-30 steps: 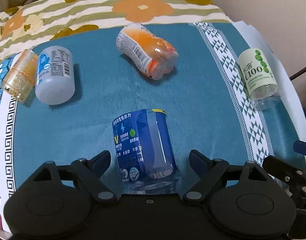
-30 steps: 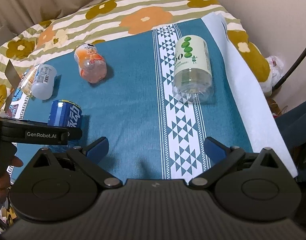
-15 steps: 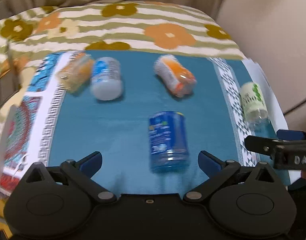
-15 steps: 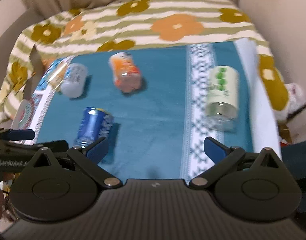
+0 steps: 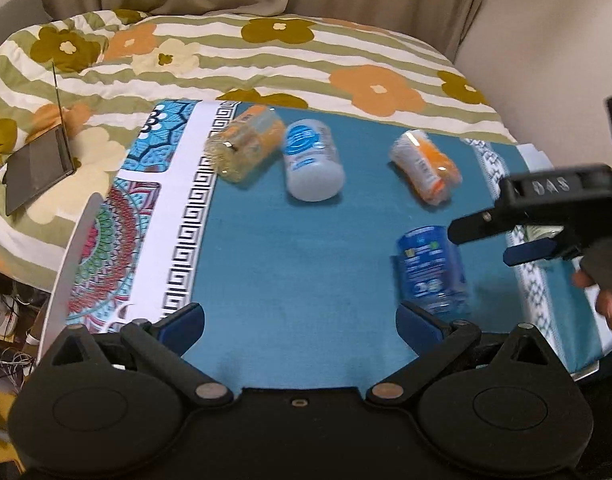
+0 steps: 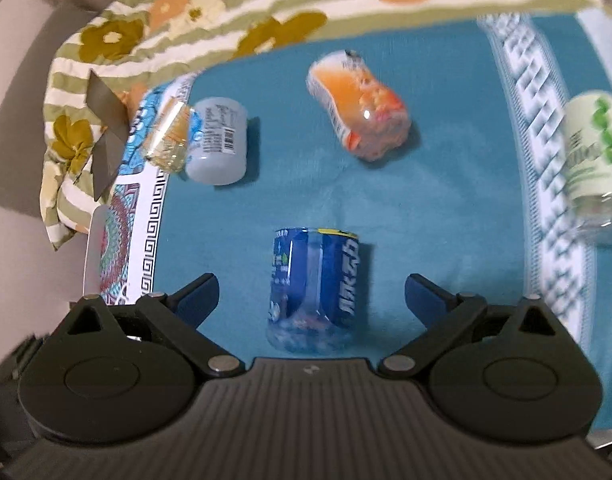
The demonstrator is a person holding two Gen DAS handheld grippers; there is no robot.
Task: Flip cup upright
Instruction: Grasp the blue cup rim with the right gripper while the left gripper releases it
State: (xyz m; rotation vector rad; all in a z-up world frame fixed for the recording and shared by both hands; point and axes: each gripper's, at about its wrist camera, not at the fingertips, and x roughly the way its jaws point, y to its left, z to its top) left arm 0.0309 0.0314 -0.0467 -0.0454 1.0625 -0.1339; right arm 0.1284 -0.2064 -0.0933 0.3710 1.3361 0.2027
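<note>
Blue-labelled clear plastic cup [image 6: 316, 288] lying on its side on teal cloth [image 6: 446, 208], long axis along spread right gripper [image 6: 312, 294] fingers, centred between them; left gripper [image 5: 299, 326] spread, farther off.

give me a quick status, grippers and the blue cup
Right gripper open, lined up on blue cup, not touching. Left gripper open, empty, off to the side. Cup lying on teal cloth. Nothing between fingers and cup.

The left gripper [image 5: 299, 324] is wide open above the teal cloth [image 5: 289, 264]; the blue cup [image 5: 432, 270] lies beside its right finger.
</note>
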